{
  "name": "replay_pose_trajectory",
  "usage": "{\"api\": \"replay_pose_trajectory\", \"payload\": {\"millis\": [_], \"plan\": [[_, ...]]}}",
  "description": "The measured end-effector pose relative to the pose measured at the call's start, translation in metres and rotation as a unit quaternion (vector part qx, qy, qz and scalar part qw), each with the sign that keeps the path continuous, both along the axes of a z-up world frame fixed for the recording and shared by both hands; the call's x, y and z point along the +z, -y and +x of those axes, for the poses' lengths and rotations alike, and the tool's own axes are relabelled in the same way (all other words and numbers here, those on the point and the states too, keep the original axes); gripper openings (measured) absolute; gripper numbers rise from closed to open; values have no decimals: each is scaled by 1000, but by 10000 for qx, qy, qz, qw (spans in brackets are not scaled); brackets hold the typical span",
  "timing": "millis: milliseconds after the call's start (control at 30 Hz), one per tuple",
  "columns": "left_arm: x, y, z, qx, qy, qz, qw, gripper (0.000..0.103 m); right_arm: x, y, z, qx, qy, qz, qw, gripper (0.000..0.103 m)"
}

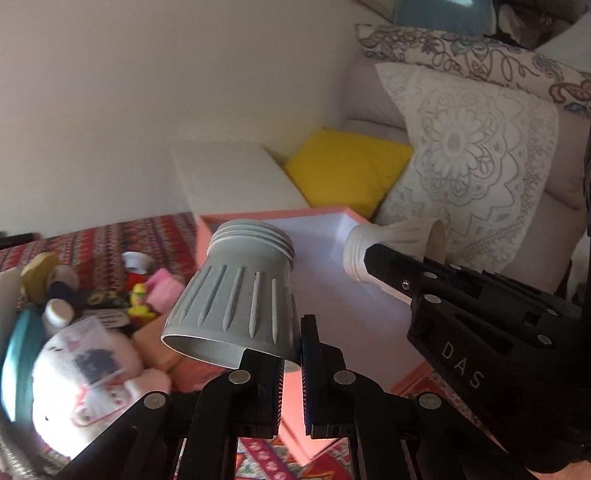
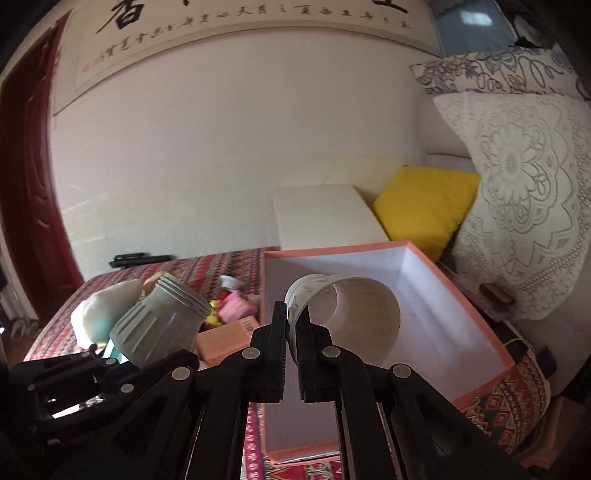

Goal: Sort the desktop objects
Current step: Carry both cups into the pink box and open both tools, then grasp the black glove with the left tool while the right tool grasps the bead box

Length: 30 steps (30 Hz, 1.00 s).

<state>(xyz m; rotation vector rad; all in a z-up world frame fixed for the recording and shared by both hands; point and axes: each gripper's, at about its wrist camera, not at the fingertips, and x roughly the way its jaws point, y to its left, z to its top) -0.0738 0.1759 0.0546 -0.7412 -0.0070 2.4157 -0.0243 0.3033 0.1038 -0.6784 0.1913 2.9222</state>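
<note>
The pink box (image 2: 476, 306) is bare inside. The left hand-held gripper (image 1: 291, 354) clamps a grey cup (image 1: 236, 295); the right hand-held gripper (image 2: 293, 325) pinches a white cup (image 2: 354, 317) over the box. Clutter on the counter (image 2: 207, 273) is blurred.

A home living room: sofa cushions (image 2: 424, 206), a wall calligraphy scroll (image 2: 236, 22), patterned tablecloth (image 2: 207, 269).

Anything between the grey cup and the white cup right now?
Nothing. In the left wrist view only the pink box's bare white inside shows between the grey cup and the white cup.
</note>
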Motion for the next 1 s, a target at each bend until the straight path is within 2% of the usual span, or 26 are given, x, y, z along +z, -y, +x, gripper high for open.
{"api": "replay_pose_trajectory", "payload": {"millis": [133,267,367,400,433,467,500,533,567,633,867,1000], "plan": [[-11,-46,-19,-290,205,-179,9992,3,-18,-50,-8,-380,416,-517,9971,4],[-22,-71,-31,-416,349,-322,9980,3,-41,-86,-28,-471,855,-1133,9888,4],[-29,-79,-35,-432,421,-376,9975,5,-52,-93,-41,-529,1100,-1117,9862,9],[-31,-79,-36,-343,410,-414,9977,11,-55,-97,-43,-683,1162,-1052,9853,16],[-33,-80,-38,-253,400,-453,9979,27,-58,-102,-46,-868,1224,-975,9839,37],[-35,-77,-40,-81,425,-461,9980,37,-60,-107,-48,-1114,1263,-882,9818,51],[-36,-71,-43,123,466,-457,9978,65,-59,-110,-44,-1351,1238,-812,9797,78],[-37,-66,-46,327,506,-453,9972,89,-57,-112,-40,-1470,1167,-797,9790,94],[-37,-59,-48,379,587,-307,9971,95,-55,-112,-38,-1480,1101,-812,9795,96],[-36,-45,-50,418,703,-45,9966,96,-50,-111,-34,-1480,982,-823,9806,96],[-33,-20,-43,642,649,-75,9958,96,-40,-74,-35,-1141,861,-573,9881,96],[-31,9,-41,898,582,-132,9942,96,-32,-40,-40,-779,694,-549,9930,96]]}}
